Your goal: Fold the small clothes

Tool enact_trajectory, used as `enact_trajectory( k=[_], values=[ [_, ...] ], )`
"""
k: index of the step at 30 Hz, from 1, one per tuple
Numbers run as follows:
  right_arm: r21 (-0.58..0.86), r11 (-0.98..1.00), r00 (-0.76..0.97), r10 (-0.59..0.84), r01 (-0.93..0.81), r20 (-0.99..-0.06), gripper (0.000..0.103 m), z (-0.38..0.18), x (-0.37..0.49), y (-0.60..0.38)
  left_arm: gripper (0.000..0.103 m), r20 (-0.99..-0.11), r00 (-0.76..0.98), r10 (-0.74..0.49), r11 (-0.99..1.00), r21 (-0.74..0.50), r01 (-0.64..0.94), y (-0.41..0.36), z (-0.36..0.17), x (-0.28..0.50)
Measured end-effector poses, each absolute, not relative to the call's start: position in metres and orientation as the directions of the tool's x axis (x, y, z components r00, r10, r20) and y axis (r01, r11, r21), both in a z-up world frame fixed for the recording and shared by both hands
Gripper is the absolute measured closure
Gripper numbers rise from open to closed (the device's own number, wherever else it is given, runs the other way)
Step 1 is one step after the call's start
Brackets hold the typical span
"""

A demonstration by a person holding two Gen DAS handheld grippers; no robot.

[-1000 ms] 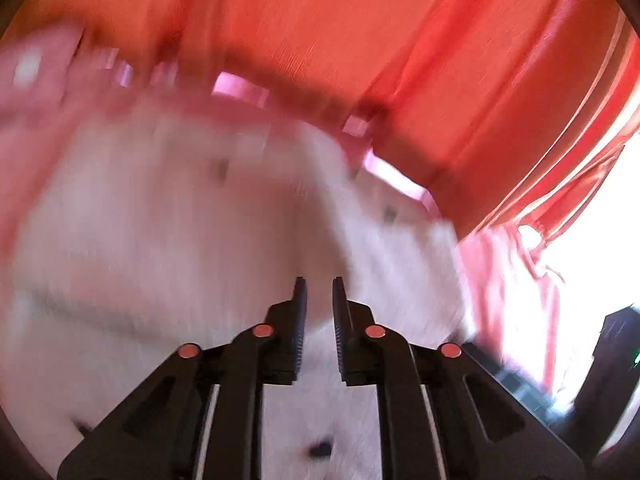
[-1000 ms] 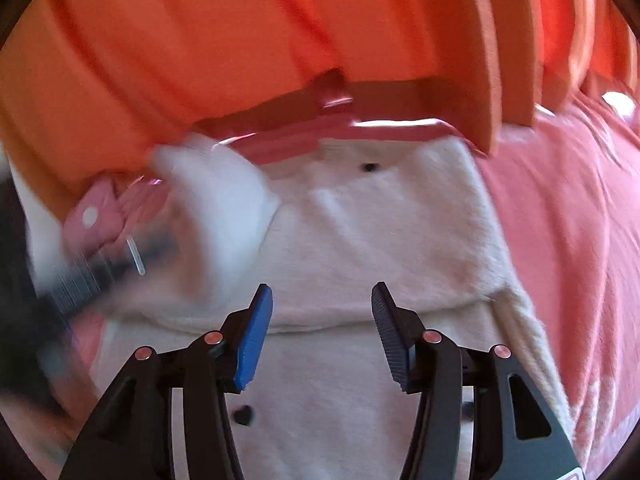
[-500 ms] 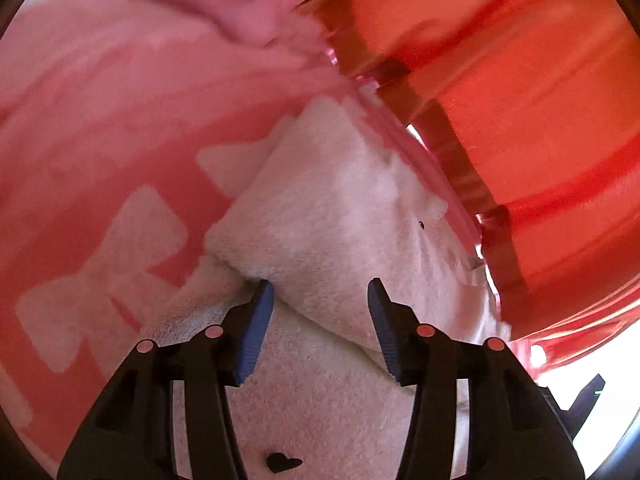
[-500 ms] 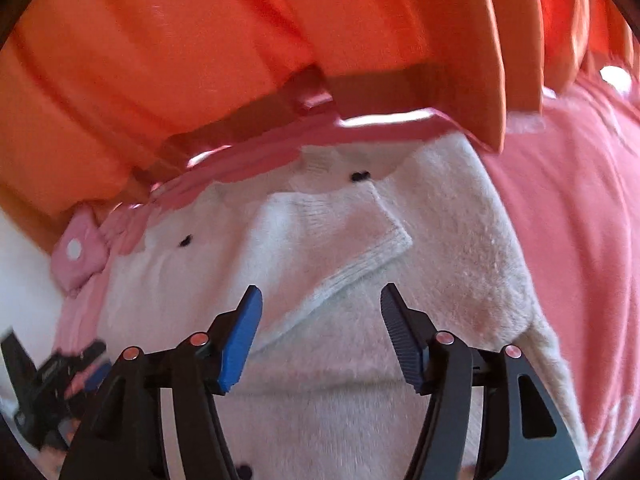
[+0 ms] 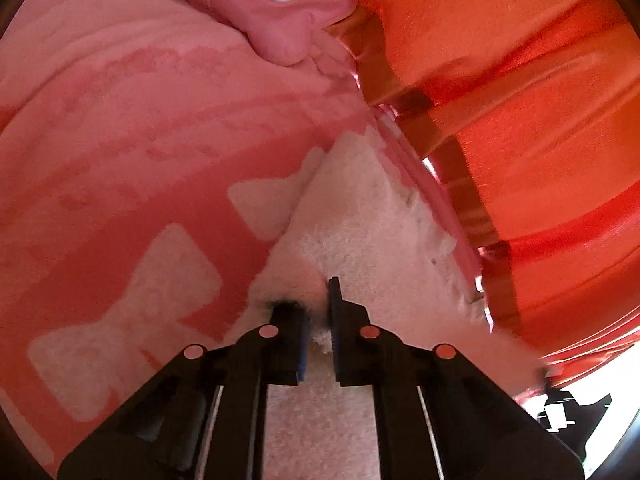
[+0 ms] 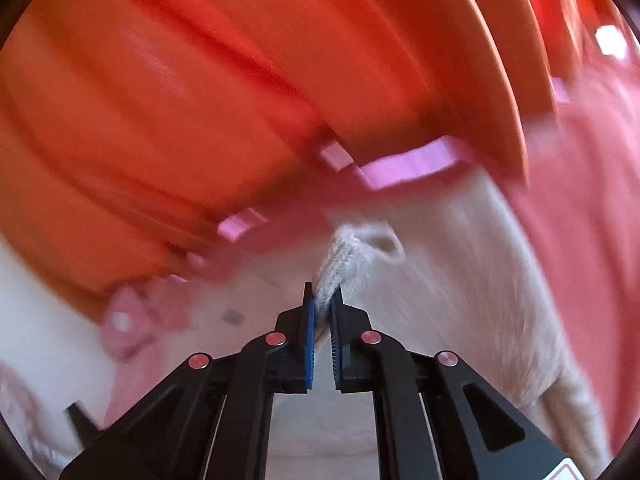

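Both hand-held grippers pinch the fuzzy white garment.

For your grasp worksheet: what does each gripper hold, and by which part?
Both grip the fluffy white garment. The left gripper pinches its folded edge. The right gripper is shut on a ribbed knit cuff or hem; which one cannot be told.

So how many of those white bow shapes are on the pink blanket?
3 show in the left wrist view: a large bow lower left, a smaller bow beside the white garment, and a cut-off one at the bottom-left edge. More may be hidden.
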State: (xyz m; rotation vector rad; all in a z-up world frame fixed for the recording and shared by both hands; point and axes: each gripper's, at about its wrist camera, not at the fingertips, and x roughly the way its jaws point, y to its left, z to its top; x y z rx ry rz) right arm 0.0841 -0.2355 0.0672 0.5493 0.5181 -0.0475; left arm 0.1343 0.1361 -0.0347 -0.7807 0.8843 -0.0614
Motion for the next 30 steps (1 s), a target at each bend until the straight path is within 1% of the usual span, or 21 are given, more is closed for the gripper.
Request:
enact_trajectory(
  k=[1, 2, 4, 5, 6, 8, 10, 12, 13, 14, 15, 17, 19, 20, 22, 23, 24, 25, 27, 28, 30],
  values=[
    [0.443, 0.872, 0.860, 0.052, 0.209, -0.508, 0.097, 0.063, 0.083, -0.238, 0.095, -0.677, 0.646, -0.352, 0.733, -0.629, -0.260, 0.135, -0.036, 0.134],
    [0.418, 0.873, 0.824, 0.033, 0.252, -0.566, 0.097, 0.051, 0.089, -0.243, 0.095, -0.685, 0.641, -0.346, 0.739, -0.620, -0.263, 0.134, -0.038, 0.134],
    [0.377, 0.836, 0.676, 0.011, 0.398, -0.737, 0.097, 0.001, 0.106, -0.265, 0.095, -0.694, 0.638, -0.333, 0.757, -0.600, -0.258, 0.131, -0.038, 0.133],
    [0.373, 0.819, 0.631, 0.017, 0.436, -0.775, 0.097, -0.014, 0.108, -0.270, 0.095, -0.698, 0.638, -0.326, 0.769, -0.588, -0.251, 0.129, -0.037, 0.133],
    [0.395, 0.803, 0.625, 0.037, 0.445, -0.780, 0.097, -0.020, 0.106, -0.274, 0.095, -0.700, 0.637, -0.322, 0.775, -0.581, -0.247, 0.128, -0.036, 0.133],
    [0.433, 0.820, 0.700, 0.057, 0.374, -0.712, 0.097, 0.008, 0.095, -0.273, 0.095, -0.704, 0.636, -0.317, 0.783, -0.572, -0.243, 0.127, -0.034, 0.133],
    [0.421, 0.840, 0.730, 0.044, 0.342, -0.682, 0.097, 0.022, 0.088, -0.272, 0.095, -0.704, 0.635, -0.320, 0.783, -0.573, -0.241, 0.127, -0.034, 0.133],
    [0.392, 0.836, 0.681, 0.032, 0.383, -0.732, 0.097, 0.008, 0.094, -0.278, 0.095, -0.708, 0.629, -0.321, 0.789, -0.568, -0.236, 0.125, -0.035, 0.134],
    [0.381, 0.821, 0.625, 0.038, 0.425, -0.779, 0.097, -0.011, 0.100, -0.284, 0.095, -0.710, 0.626, -0.322, 0.791, -0.566, -0.235, 0.124, -0.036, 0.135],
    [0.389, 0.803, 0.596, 0.053, 0.451, -0.801, 0.097, -0.023, 0.101, -0.289, 0.095, -0.713, 0.624, -0.321, 0.794, -0.561, -0.233, 0.123, -0.037, 0.135],
    [0.412, 0.789, 0.601, 0.069, 0.456, -0.796, 0.097, -0.027, 0.100, -0.292, 0.095, -0.714, 0.623, -0.318, 0.796, -0.559, -0.234, 0.122, -0.037, 0.136],
    [0.433, 0.796, 0.641, 0.074, 0.423, -0.764, 0.097, -0.011, 0.098, -0.292, 0.095, -0.714, 0.623, -0.318, 0.795, -0.559, -0.235, 0.122, -0.036, 0.136],
    [0.462, 0.795, 0.671, 0.095, 0.393, -0.735, 0.090, -0.004, 0.096, -0.292, 0.095, -0.716, 0.623, -0.316, 0.797, -0.556, -0.235, 0.122, -0.037, 0.136],
    [0.455, 0.795, 0.664, 0.091, 0.400, -0.742, 0.088, -0.006, 0.097, -0.294, 0.095, -0.717, 0.623, -0.314, 0.801, -0.552, -0.232, 0.122, -0.036, 0.137],
    [0.435, 0.784, 0.624, 0.078, 0.444, -0.778, 0.074, -0.016, 0.105, -0.301, 0.095, -0.718, 0.623, -0.311, 0.802, -0.550, -0.232, 0.122, -0.036, 0.136],
    [0.447, 0.772, 0.619, 0.090, 0.451, -0.780, 0.074, -0.021, 0.105, -0.303, 0.094, -0.718, 0.623, -0.311, 0.803, -0.549, -0.233, 0.122, -0.036, 0.136],
    [0.469, 0.758, 0.626, 0.104, 0.453, -0.773, 0.078, -0.025, 0.106, -0.304, 0.094, -0.718, 0.622, -0.312, 0.803, -0.549, -0.232, 0.122, -0.036, 0.136],
    [0.482, 0.752, 0.638, 0.107, 0.449, -0.762, 0.095, -0.022, 0.104, -0.305, 0.094, -0.717, 0.623, -0.312, 0.804, -0.549, -0.229, 0.122, -0.036, 0.137],
    [0.517, 0.742, 0.683, 0.111, 0.426, -0.722, 0.096, -0.012, 0.093, -0.304, 0.095, -0.715, 0.627, -0.309, 0.806, -0.547, -0.227, 0.122, -0.036, 0.135],
    [0.529, 0.752, 0.726, 0.100, 0.393, -0.681, 0.096, 0.002, 0.089, -0.300, 0.095, -0.711, 0.633, -0.306, 0.805, -0.548, -0.227, 0.123, -0.034, 0.134],
    [0.505, 0.790, 0.772, 0.064, 0.348, -0.632, 0.096, 0.023, 0.082, -0.294, 0.095, -0.705, 0.645, -0.294, 0.815, -0.537, -0.216, 0.122, -0.030, 0.133]
  ],
)
